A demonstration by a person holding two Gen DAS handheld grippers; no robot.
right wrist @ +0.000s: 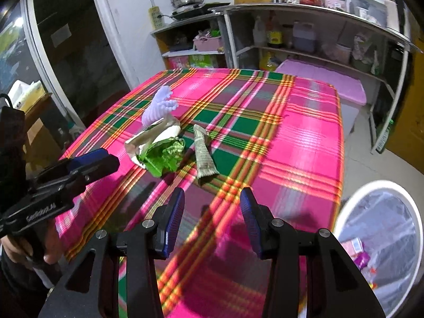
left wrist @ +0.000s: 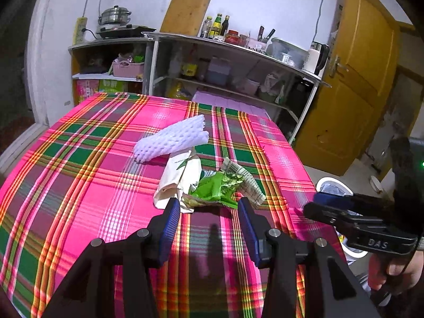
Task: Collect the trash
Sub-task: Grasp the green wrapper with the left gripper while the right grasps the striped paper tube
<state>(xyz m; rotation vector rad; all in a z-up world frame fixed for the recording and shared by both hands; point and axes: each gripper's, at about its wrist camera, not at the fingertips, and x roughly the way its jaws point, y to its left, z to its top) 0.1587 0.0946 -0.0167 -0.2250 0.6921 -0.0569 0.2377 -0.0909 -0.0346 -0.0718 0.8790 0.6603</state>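
Observation:
Trash lies in a cluster on the plaid tablecloth [left wrist: 79,175]: a white foam net sleeve [left wrist: 171,137], a cream paper bag [left wrist: 180,177], a crumpled green wrapper [left wrist: 218,186] and a rolled newspaper piece [left wrist: 246,179]. My left gripper [left wrist: 208,206] is open and empty, its tips just short of the green wrapper. In the right wrist view the same foam sleeve [right wrist: 159,106], paper bag [right wrist: 153,137], green wrapper [right wrist: 164,159] and newspaper roll [right wrist: 202,156] lie ahead. My right gripper [right wrist: 212,198] is open and empty, just short of the newspaper roll.
A white bin with a clear liner [right wrist: 381,228] stands on the floor by the table's right side and holds some wrappers. Metal shelving [left wrist: 233,61] with bottles and containers lines the back wall. A yellow door [left wrist: 352,79] is at right.

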